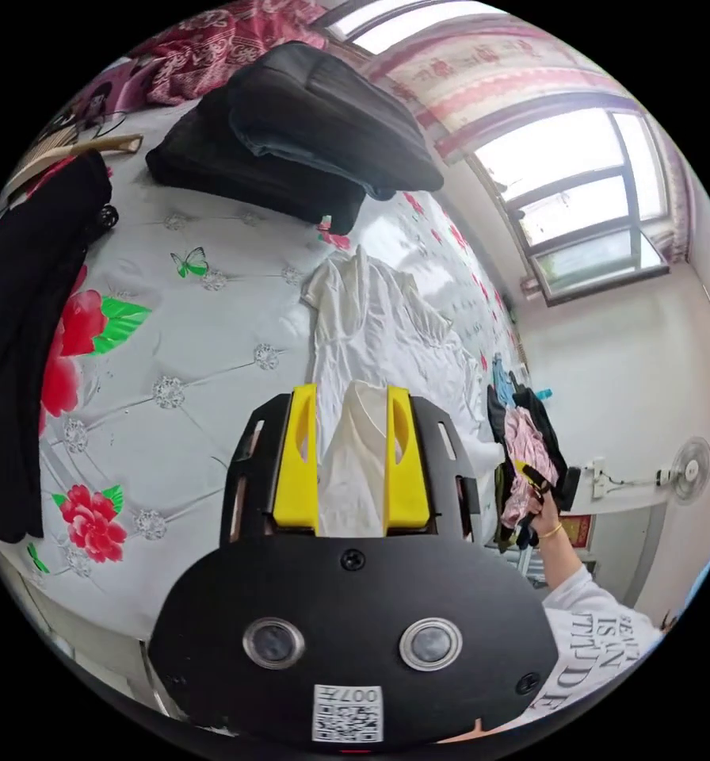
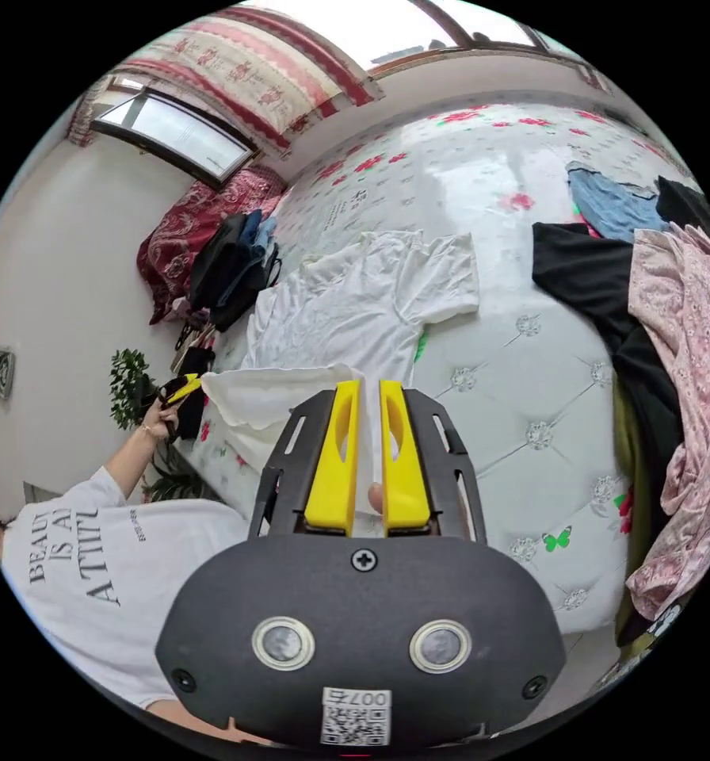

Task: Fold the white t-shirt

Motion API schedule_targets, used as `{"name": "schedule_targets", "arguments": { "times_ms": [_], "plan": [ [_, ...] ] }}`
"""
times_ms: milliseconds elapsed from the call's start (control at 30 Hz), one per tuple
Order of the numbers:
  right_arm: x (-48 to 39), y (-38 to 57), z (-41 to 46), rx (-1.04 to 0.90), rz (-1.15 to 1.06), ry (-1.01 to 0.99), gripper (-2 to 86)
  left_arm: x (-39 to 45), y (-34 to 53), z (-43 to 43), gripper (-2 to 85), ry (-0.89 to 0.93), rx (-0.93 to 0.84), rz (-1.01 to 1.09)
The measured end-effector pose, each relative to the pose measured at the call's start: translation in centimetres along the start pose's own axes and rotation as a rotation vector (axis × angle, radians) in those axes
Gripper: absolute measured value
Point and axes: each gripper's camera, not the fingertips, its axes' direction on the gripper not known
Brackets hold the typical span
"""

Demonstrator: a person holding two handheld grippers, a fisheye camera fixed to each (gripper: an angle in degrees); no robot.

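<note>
In the left gripper view your left tongs (image 1: 351, 456) sit at lower centre, the yellow jaws standing fairly wide with a bunched hem edge of the white t-shirt (image 1: 379, 333) running up between them; whether both jaws actually press the cloth you cannot tell from here. The rest of the shirt trails toward the centre of the frame over the bed (image 1: 181, 333), a white tufted quilt printed with red flowers, and a stack of dark folded clothes (image 1: 292, 135) lies at the upper centre. At right of centre the right tongs (image 1: 533, 476) show small in your hand in front of a heap of mixed clothes (image 1: 525, 444). In the right gripper view your right tongs (image 2: 368, 456) are at lower centre with the jaws drawn narrow on a thin fold of the white t-shirt (image 2: 355, 309), so this corner looks properly pinched. The shirt body spreads toward the centre with one sleeve out to the right, and its lifted hem stretches to the left tongs (image 2: 182, 390) at mid left. A pile of pink, black and blue clothes (image 2: 672, 333) crowds the right edge. This looks like the hem-to-collar fold just beginning: keep both corners level and the hem taut between them, carry it over the chest toward the collar, lay it down square, and steer clear of the pile.
</note>
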Motion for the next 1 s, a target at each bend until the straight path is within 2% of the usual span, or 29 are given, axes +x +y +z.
{"name": "schedule_targets", "arguments": {
  "times_ms": [67, 133, 233, 367, 500, 700, 800, 1000],
  "plan": [
    [0.4, -0.5, 1.7, -0.045, 0.051, 0.07, 0.9, -0.4, -0.7, 1.1, 12.5, -0.07, -0.025, -0.025],
    [0.0, 0.8, 3.1, -0.069, -0.001, 0.082, 1.4, -0.7, -0.7, 1.7, 12.7, -0.138, -0.07, 0.005],
    [-0.2, 4.2, 4.5, -0.118, -0.065, 0.027, 2.1, -1.5, 1.5, 1.8, 11.5, -0.176, -0.127, 0.101],
    [-0.5, 8.0, 5.9, -0.164, -0.107, 0.058, 2.3, -0.8, 6.8, 2.2, 9.7, -0.178, -0.221, 0.259],
    [-0.5, 9.1, 7.3, -0.225, -0.115, 0.07, 2.0, 1.2, 10.4, 4.4, 9.2, -0.292, -0.288, 0.407],
    [-0.5, 9.0, 8.1, -0.302, -0.15, 0.137, 1.2, 1.6, 11.6, 7.7, 5.4, -0.456, -0.357, 0.456],
    [-0.8, 9.4, 7.1, -0.318, -0.174, 0.124, 0.4, 1.9, 11.9, 7.0, 0.9, -0.429, -0.339, 0.468],
    [-1.8, 10.6, 1.9, -0.247, -0.224, 0.055, -0.2, 2.5, 13.2, 1.6, -0.9, -0.325, -0.263, 0.46]
  ]
}}
